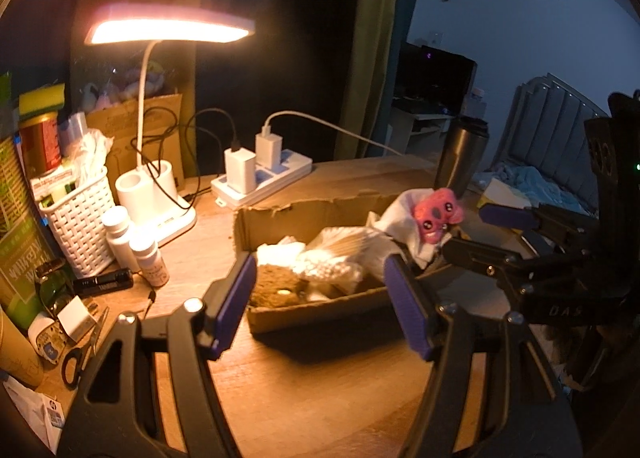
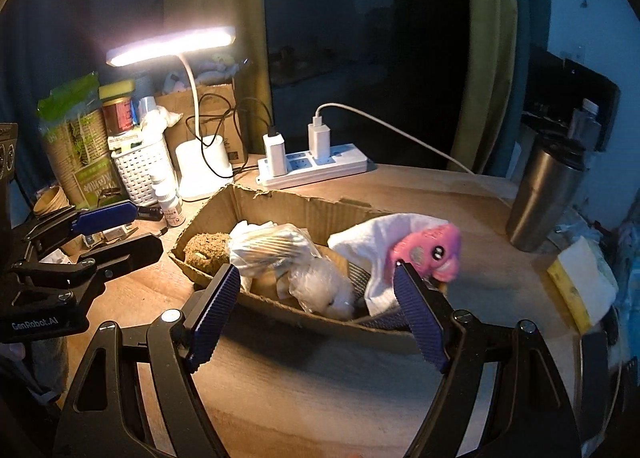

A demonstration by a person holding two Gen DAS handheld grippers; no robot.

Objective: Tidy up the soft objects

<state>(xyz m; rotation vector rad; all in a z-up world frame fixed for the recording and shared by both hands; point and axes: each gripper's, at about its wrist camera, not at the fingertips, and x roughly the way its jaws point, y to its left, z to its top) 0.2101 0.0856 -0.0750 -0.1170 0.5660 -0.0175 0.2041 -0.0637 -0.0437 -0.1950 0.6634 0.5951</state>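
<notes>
Mostly the trouble is dimness: beyond the lit desk lamp the room falls into shadow, so the dark curtain and what looks like a screen at the far right are barely readable, and the padded headboard shows only in the left wrist view. Both views are rimmed by the fisheye edge, and the clutter at the left, a white basket among tins and bottles, blurs together. On the wooden desk sits a shallow cardboard box with torn walls; its near wall hides the lower parts of what lies inside. Within it are a brown sponge-like lump, a plastic bag of cotton swabs, a white fluffy bundle in plastic, and a white cloth with a pink plush toy resting on it at the box's right end. The left gripper and right gripper both hang above the box's near side, jaws spread wide with nothing between the pads. A power strip and a steel tumbler stand behind the box.
</notes>
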